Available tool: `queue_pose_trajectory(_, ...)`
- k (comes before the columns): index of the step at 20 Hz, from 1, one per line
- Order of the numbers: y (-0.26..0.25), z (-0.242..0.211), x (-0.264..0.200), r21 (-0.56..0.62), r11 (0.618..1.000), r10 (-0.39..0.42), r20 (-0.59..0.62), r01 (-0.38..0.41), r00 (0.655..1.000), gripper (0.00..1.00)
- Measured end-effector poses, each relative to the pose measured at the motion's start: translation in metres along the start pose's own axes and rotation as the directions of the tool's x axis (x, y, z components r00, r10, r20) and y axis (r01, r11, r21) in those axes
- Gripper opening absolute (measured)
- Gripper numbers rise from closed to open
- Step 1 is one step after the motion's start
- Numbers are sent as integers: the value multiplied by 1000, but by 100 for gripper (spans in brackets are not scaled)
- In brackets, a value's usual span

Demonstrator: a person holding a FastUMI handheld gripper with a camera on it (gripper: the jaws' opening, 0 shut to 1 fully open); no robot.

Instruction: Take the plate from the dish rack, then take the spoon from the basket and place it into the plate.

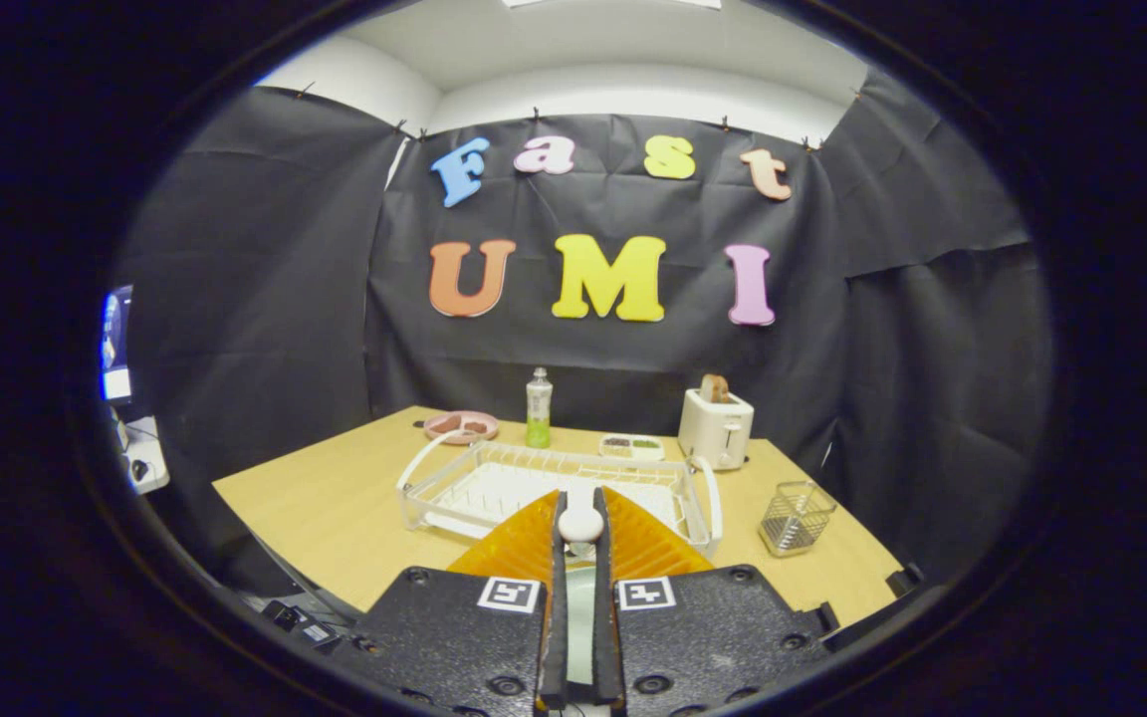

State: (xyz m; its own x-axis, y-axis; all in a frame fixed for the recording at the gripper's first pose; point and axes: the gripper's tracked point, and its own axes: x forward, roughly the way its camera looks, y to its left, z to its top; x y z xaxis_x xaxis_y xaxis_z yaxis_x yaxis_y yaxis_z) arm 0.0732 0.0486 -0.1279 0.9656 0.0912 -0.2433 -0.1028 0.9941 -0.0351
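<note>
**Q:** Closest to the camera?
**A:** Hand-held gripper [580,510], fingers [633,546] drawn almost together, leaving just a narrow slot. Pinched in that slot: a small white rounded piece with a pale stem running back between the fingers, by its shape the spoon [580,525]. Pressed on from both sides, raised above the bench [335,508].

**Q:** Just past the fingertips?
**A:** White dish rack [494,488], wide and low, with a curved handle at each end. Stands squarely on the light wooden bench, partly hidden behind the fingers.

**Q:** And the basket?
**A:** Small wire basket [795,518], off to the right of the rack and apart from it, close to the bench's right edge. Too small to tell its contents.

**Q:** Further back?
**A:** Clear bottle [539,408] with green liquid in its lower part, upright behind the rack. Left of it, a pink dish [461,426] holding brown pieces. Right of the bottle, a shallow little tray [631,446] with dark and green bits. Beyond that, a pale toaster [716,428] with a slice of bread poking up from its slot. All of it lined up near the bench's far edge, against the black cloth wall.
</note>
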Motion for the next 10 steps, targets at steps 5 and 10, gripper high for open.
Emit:
queue_pose_trajectory(5,-9,-41,31,48,999,3,-108,2,994,15)
queue_pose_trajectory(10,-23,-49,39,48,999,-1,-134,8,991,18)
